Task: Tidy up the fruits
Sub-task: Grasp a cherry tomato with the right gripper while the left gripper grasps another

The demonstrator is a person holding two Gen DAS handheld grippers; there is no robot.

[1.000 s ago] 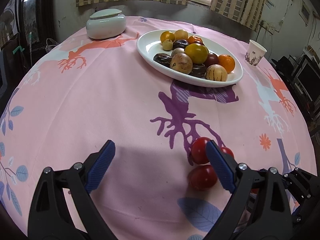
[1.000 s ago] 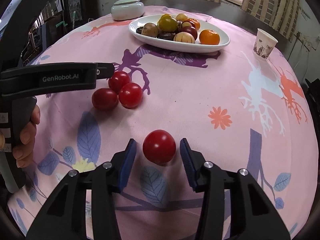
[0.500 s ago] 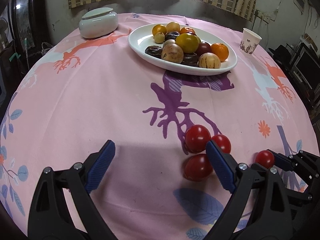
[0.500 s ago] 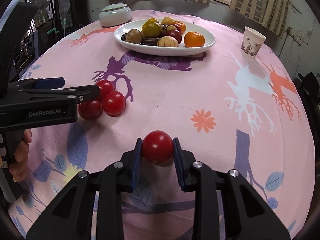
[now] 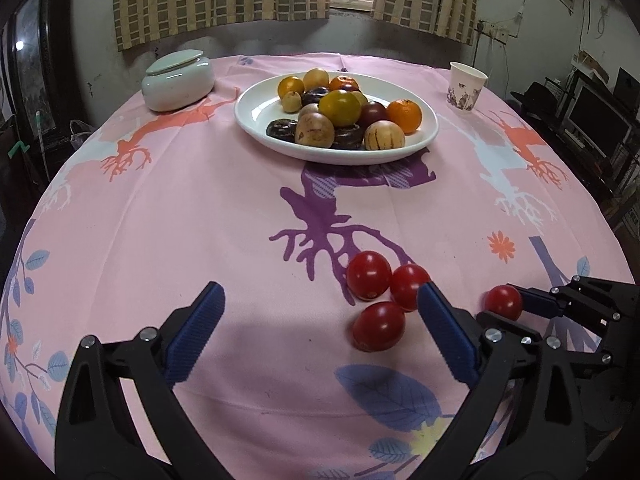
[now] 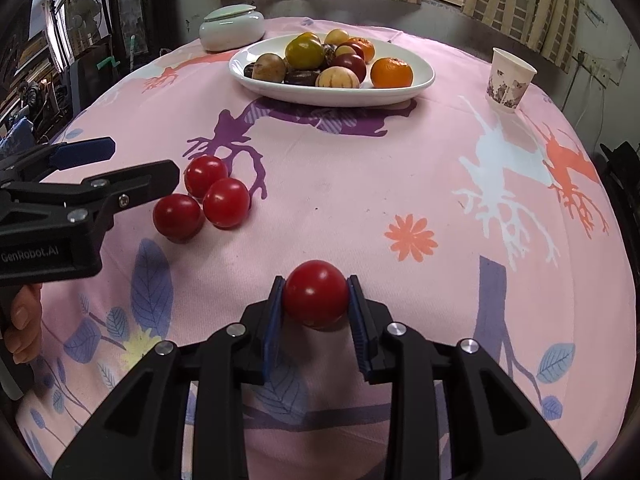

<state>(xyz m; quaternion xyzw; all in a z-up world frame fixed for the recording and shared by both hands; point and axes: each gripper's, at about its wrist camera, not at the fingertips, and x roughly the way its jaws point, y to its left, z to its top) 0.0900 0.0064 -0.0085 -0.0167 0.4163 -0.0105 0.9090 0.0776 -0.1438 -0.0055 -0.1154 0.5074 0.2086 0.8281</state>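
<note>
My right tongs (image 6: 316, 304) have just clamped onto a red tomato (image 6: 316, 294) and lifted it, ready for the plate (image 6: 416, 80), while my left tongs (image 5: 320, 328) hang released.

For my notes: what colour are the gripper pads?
Blue pads, clearest in the left wrist view.

plate (image 5: 256, 120) of fruit: upper centre of worktop (image 5: 160, 220) | lidded jar (image 5: 178, 80): upper left, beside plate | paper cup (image 5: 466, 86): upper right | three tomatoes (image 5: 380, 294): lower centre-right, touching | fourth tomato (image 5: 503, 302): right of them, between right gripper (image 6: 316, 304) fingers
</note>
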